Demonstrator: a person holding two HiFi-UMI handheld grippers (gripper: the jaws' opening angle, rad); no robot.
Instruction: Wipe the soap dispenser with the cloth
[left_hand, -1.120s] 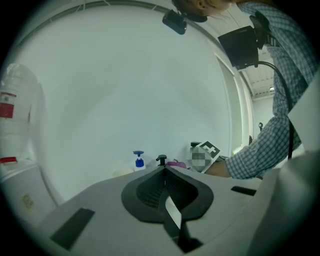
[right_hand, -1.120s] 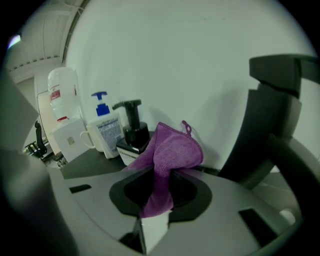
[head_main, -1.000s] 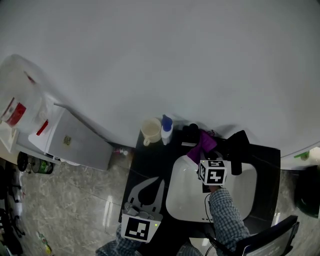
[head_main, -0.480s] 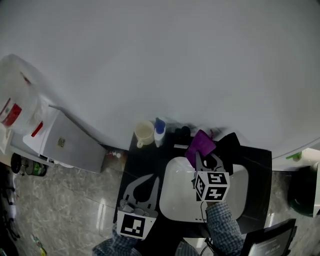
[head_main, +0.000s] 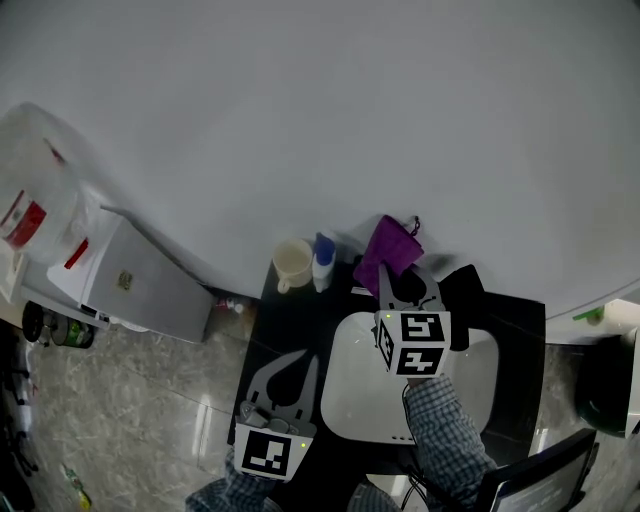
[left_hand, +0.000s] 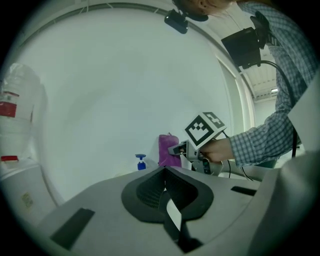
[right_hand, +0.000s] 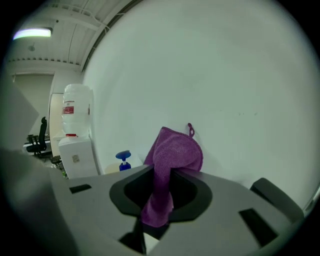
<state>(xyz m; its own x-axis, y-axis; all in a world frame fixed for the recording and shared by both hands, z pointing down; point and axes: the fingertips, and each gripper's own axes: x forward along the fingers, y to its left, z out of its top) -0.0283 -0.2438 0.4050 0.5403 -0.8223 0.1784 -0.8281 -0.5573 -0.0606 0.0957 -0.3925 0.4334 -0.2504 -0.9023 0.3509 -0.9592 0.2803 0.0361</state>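
Observation:
The soap dispenser (head_main: 324, 262), a white bottle with a blue pump, stands at the back of the black counter (head_main: 285, 320) against the wall. Just right of it my right gripper (head_main: 398, 282) is raised and shut on the purple cloth (head_main: 388, 250), which bunches above the jaws. In the right gripper view the cloth (right_hand: 172, 157) hangs down between the jaws, with the dispenser (right_hand: 123, 161) lower left. My left gripper (head_main: 298, 355) rests low at the counter's front, shut and holding nothing. From the left gripper view, the dispenser (left_hand: 141, 162) and the cloth (left_hand: 167, 150) lie ahead.
A cream cup (head_main: 293, 264) stands left of the dispenser. A white sink basin (head_main: 350, 400) fills the counter's right half, with a black object (head_main: 472, 288) behind it. A water cooler (head_main: 130, 280) with its bottle (head_main: 35, 190) stands at the left.
My right gripper has lifted the purple cloth up from the sink's back edge toward the wall. The left gripper has stayed put.

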